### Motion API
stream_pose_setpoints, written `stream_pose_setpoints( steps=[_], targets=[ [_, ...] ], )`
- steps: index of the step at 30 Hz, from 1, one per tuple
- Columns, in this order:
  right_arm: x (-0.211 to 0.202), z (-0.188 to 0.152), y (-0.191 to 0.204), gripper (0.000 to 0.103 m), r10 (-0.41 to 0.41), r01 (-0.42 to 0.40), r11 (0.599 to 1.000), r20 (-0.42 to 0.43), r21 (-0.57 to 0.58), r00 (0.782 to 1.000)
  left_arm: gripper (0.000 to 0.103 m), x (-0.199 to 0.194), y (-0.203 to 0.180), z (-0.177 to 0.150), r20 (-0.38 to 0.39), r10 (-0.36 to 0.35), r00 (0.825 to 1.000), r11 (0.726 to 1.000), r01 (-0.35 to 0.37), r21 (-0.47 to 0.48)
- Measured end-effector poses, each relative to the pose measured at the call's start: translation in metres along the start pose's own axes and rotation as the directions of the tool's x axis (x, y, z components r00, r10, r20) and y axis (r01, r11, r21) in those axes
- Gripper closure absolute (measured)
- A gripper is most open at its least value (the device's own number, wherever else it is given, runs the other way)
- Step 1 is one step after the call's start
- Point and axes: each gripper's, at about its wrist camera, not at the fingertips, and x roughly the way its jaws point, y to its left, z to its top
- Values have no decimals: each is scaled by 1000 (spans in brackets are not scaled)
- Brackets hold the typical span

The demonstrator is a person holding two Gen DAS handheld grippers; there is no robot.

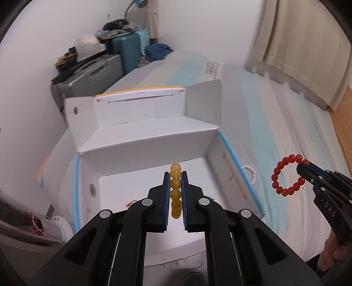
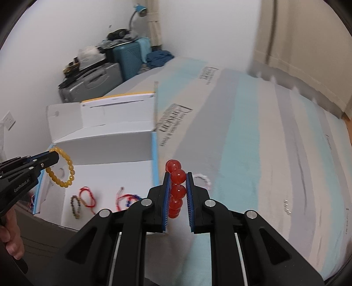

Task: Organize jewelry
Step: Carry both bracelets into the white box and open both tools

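Left gripper, angled downward, clenches a yellow bead bracelet above the open white box on the bed. Right gripper, at 3 o'clock beside it, grasps a red bead bracelet over the bed. Only the right wrist view reveals corded bracelets on the box floor, at 8 o'clock.

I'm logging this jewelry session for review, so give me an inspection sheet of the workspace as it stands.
Surface: striped bedsheet, with an open white box on it.
Job's things: yellow bead bracelet and red bead bracelet, both held; red cord bracelets in the box; pale bracelet on the sheet.
Clutter: small silvery bits on the sheet.
Grippers: left gripper shut on yellow beads; right gripper shut on red beads.
Cables: nothing seen.
Surroundings: suitcases, curtain, lamp.
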Motion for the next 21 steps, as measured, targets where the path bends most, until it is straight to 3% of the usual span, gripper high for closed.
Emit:
stream_pose_setpoints(
  steps=[11,21],
  targets=[
    [31,-1,74,90,74,-80,993,-65,-91,995,95,9,62,-19,-43,40,998,997,-42,-67],
    [71,-12,103,90,75,-95,988,-158,-125,985,95,39,90,-38,-113,42,993,994,-53,-93]
  ],
)
